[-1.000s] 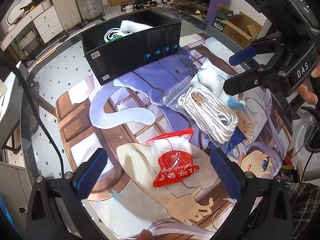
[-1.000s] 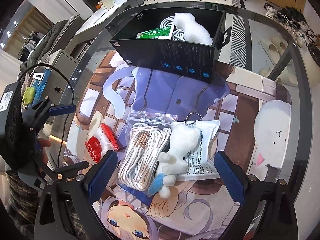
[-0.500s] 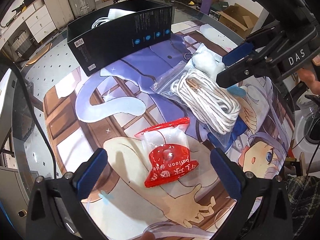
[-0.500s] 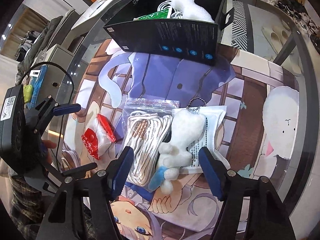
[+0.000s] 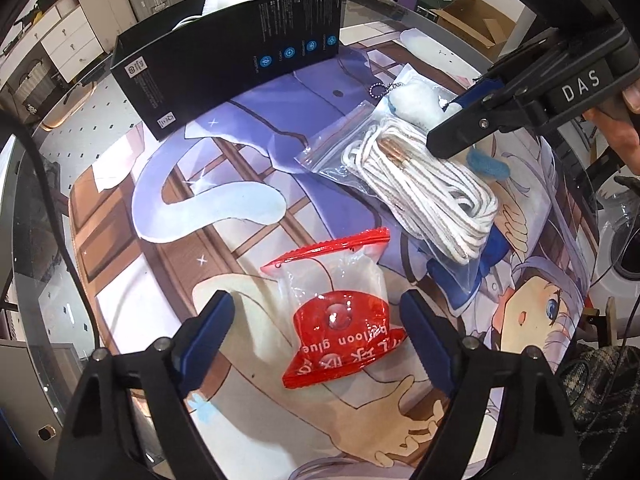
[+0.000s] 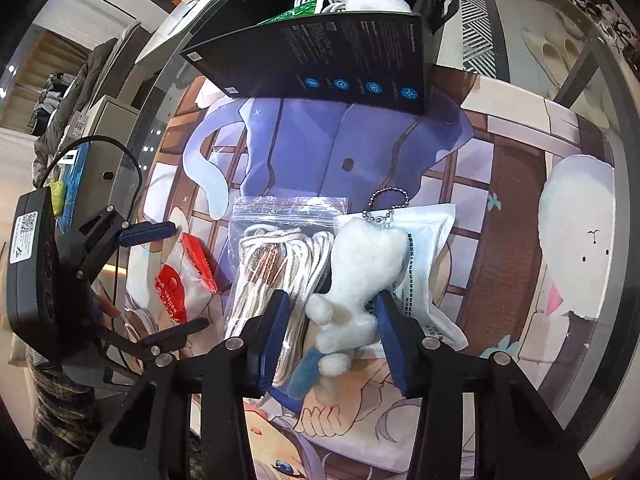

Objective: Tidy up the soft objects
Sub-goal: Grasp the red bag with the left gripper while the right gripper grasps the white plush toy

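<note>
A red and clear balloon-glue pouch (image 5: pixel 340 312) lies flat on the printed mat, between the pads of my left gripper (image 5: pixel 316 336). Its jaws are closing and the pads stand a little clear of the pouch on both sides. My right gripper (image 6: pixel 332 332) points down over a white plush toy (image 6: pixel 364 272) with a bead chain. Its jaws are closing around the toy's lower body; the right pad is at its side, and a strip of the rope bag (image 6: pixel 272 264) shows by the left pad. The toy rests on a white packet (image 6: pixel 432 248). From the left wrist view, the right gripper (image 5: pixel 446 120) hides part of the toy (image 5: pixel 412 100).
An open black box (image 6: pixel 320 64) stands at the mat's far edge, holding a white cable, a green packet and white padding. The printed mat (image 5: pixel 200 200) covers a round glass table; its rim (image 6: pixel 624 240) runs close on the right. Furniture and a cardboard box stand beyond.
Both grippers have sunk toward the mat. The right jaws have narrowed from wide open to close around the plush toy. The left jaws have drawn in somewhat around the red pouch.
</note>
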{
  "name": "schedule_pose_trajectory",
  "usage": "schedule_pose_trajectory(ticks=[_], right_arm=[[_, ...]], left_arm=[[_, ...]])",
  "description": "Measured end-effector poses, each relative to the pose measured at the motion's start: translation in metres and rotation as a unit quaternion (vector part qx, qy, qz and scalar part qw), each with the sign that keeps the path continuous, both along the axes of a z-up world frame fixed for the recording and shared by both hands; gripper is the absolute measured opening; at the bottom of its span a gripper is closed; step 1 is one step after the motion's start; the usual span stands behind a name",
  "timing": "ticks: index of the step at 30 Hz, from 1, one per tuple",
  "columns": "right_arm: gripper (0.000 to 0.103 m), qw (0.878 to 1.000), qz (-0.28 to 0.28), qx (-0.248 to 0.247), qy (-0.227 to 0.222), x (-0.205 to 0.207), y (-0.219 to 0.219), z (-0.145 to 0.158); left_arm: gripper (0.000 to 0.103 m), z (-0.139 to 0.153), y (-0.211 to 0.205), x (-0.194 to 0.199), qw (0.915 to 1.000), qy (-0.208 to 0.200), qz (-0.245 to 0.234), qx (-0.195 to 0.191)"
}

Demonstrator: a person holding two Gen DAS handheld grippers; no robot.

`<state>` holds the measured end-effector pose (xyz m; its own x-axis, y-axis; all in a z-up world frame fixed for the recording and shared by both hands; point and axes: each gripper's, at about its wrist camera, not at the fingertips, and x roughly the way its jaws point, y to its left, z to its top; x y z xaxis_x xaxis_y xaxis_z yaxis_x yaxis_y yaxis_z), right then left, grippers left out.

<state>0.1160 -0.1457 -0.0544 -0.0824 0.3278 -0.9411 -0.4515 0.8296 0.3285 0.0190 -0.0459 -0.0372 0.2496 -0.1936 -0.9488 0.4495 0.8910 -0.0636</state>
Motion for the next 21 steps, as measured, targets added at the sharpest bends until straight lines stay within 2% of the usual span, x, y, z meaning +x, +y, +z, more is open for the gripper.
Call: schedule_pose_trajectory(ticks=[3,6,14,21], right_arm=[[0.040,1.000,-0.006,0.009,0.006,0.002,-0.004,0.000],[0.039,1.000,-0.011,0.009,0.003,0.004,-0.011,0.000],[0.038,1.000,-0.002,-0.012,-0.011,0.002,-0.012,-0.001],[0.038,0.997,0.030,-0.055,-0.039,-0.004,0.010,-0.004]], left_arm=[[0.084,-0.001,-0.001,0.000,1.0000,-0.002,-0.004,0.005],[0.076,0.001,0.000,0.001,1.0000,-0.005,-0.002,0.005],[0.046,0.006,0.007,0.006,0.9997,-0.017,0.017,0.010],[0.043,0.005,0.005,0.006,0.9995,-0.022,0.019,0.012]])
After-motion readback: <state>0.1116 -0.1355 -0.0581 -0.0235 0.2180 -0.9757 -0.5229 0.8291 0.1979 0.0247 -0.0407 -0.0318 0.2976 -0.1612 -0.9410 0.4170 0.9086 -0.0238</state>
